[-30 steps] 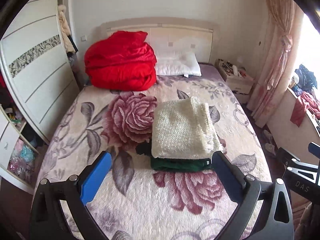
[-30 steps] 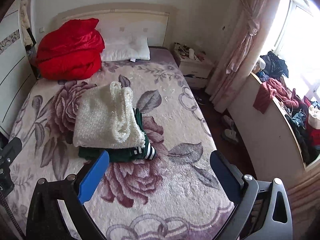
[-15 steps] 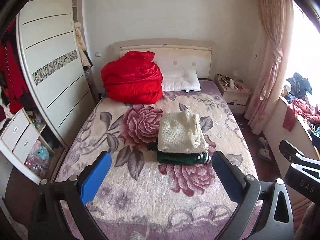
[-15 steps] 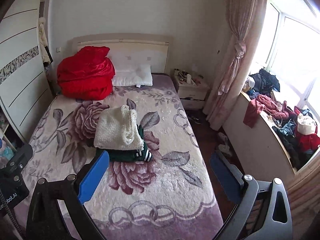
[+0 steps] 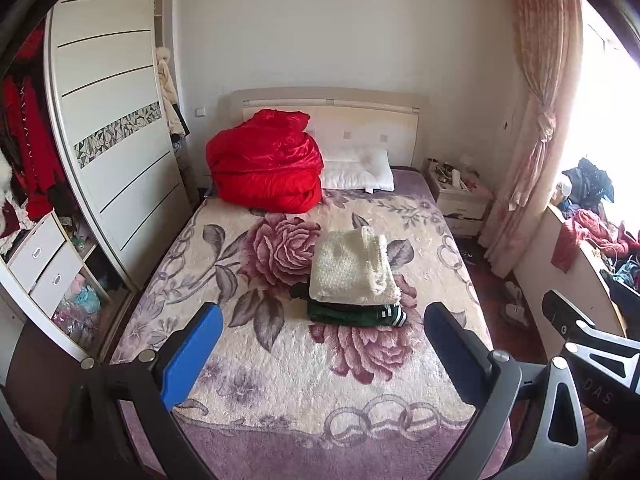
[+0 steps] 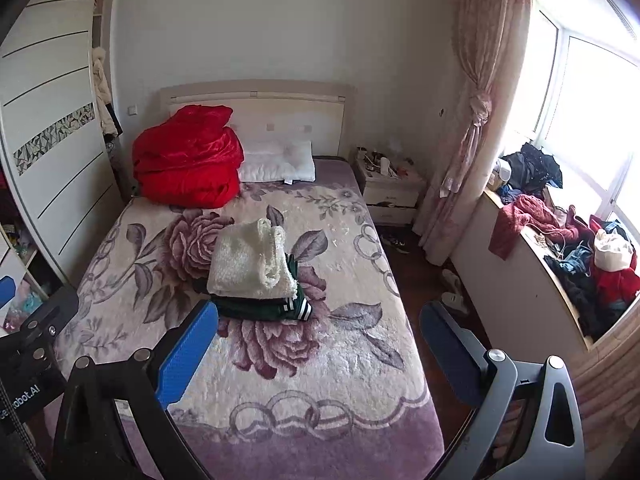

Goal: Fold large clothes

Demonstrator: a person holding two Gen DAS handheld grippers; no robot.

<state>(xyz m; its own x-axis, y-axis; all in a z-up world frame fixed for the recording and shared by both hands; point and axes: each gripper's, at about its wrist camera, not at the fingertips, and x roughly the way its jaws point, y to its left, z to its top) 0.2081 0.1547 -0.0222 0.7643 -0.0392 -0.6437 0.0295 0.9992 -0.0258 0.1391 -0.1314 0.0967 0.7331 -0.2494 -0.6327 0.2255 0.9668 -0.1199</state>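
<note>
A folded cream knit garment (image 5: pixel 352 270) lies on top of a folded dark green garment (image 5: pixel 354 316) in the middle of the bed (image 5: pixel 320 380). The stack also shows in the right wrist view, cream (image 6: pixel 250 264) over green (image 6: pixel 264 309). My left gripper (image 5: pixel 320 344) is open and empty, held well back above the foot of the bed. My right gripper (image 6: pixel 318 342) is open and empty, also far back from the stack, over the bed's right side.
A red quilt (image 5: pixel 266 168) and white pillow (image 5: pixel 356 170) lie at the headboard. A wardrobe (image 5: pixel 112 128) stands left, a nightstand (image 5: pixel 460 200) and curtain (image 5: pixel 532 140) right. A ledge (image 6: pixel 560 264) under the window holds piled clothes.
Both grippers have pulled back and up from the folded stack, so the whole bed and room now show. The stack has not moved. Both grippers stay open.
</note>
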